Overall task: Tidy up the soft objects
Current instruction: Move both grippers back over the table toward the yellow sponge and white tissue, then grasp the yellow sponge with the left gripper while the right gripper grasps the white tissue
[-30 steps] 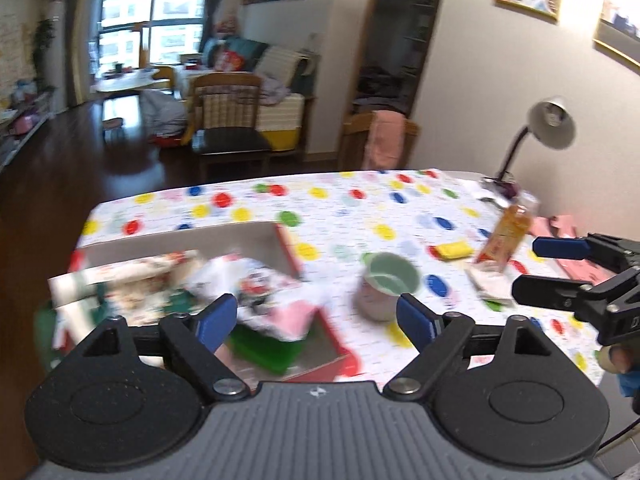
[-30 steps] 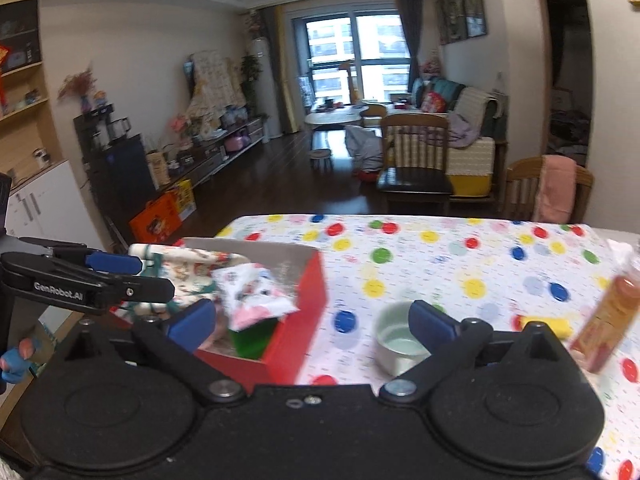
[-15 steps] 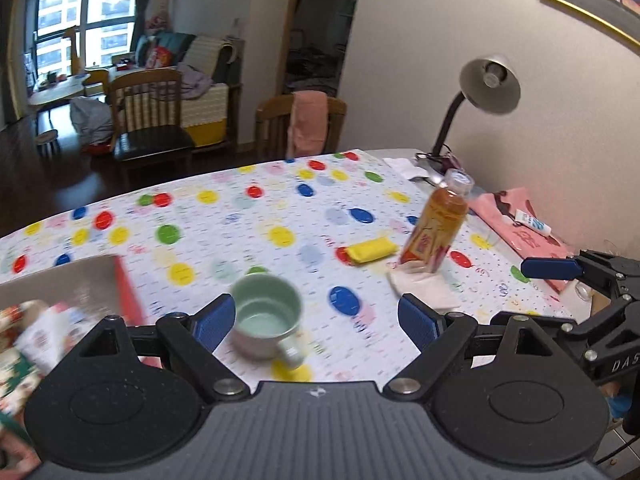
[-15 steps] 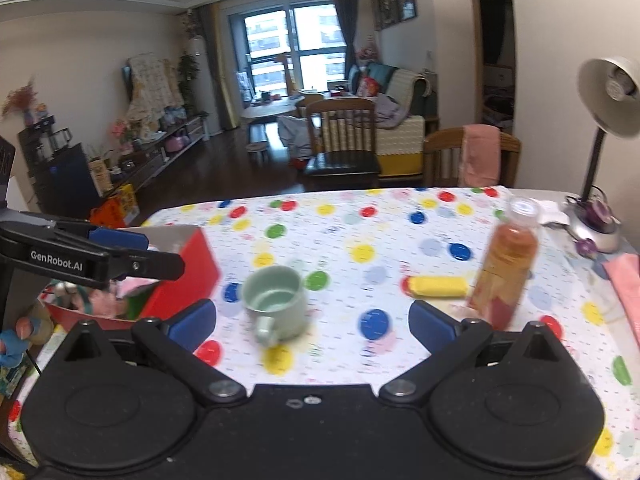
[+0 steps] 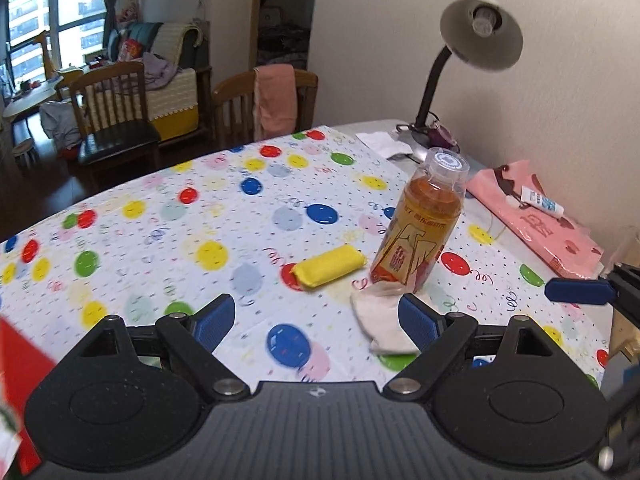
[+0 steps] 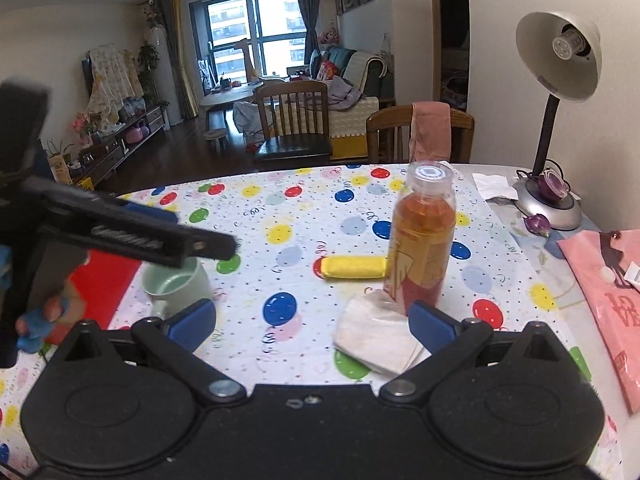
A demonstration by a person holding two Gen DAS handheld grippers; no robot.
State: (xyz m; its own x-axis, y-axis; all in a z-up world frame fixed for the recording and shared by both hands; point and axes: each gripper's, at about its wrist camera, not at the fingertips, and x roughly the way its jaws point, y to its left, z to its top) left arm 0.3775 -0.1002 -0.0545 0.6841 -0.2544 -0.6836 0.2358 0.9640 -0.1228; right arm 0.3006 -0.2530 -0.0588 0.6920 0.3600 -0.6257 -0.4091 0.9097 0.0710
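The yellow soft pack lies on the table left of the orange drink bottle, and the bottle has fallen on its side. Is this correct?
Not quite. The bottle stands upright, cap on top, as the right wrist view shows. The yellow soft pack does lie on the table to its left.

Left gripper [image 5: 316, 322]: matte black body, round hub covers, silver pivot screws, blue-padded fingers [image 5: 212, 322]. Right gripper [image 6: 310, 320] matches; blue glove [image 6: 30, 330] on fingertips at left.
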